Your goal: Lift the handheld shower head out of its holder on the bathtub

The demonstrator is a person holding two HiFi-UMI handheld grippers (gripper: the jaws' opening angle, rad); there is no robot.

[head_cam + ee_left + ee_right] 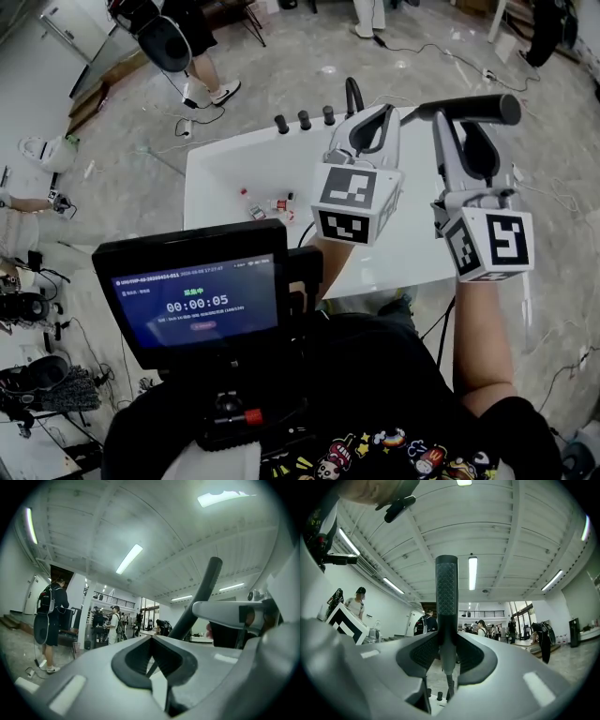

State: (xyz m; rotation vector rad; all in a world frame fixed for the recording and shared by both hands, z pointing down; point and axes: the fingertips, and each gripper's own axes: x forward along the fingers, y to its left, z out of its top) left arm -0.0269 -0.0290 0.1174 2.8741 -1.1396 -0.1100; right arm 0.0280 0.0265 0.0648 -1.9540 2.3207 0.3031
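The right gripper (446, 660) has its fingers clamped on the shower head (446, 592), held high above the bathtub (211, 164). The left gripper (151, 654) has its fingers closed and empty. The lift looks done.

Grey mottled floor (394, 66) fills the top of the head view, with cables (441, 53) trailing at 1 o'clock. In the right gripper view a white ribbed ceiling (511, 536) carries tube lights (472, 573), one at 12 o'clock. A white wall (389, 611) stands at 9 o'clock, a railed mezzanine (483, 614) at centre and tall windows (527, 613) at 3 o'clock. People (480, 627) stand about.
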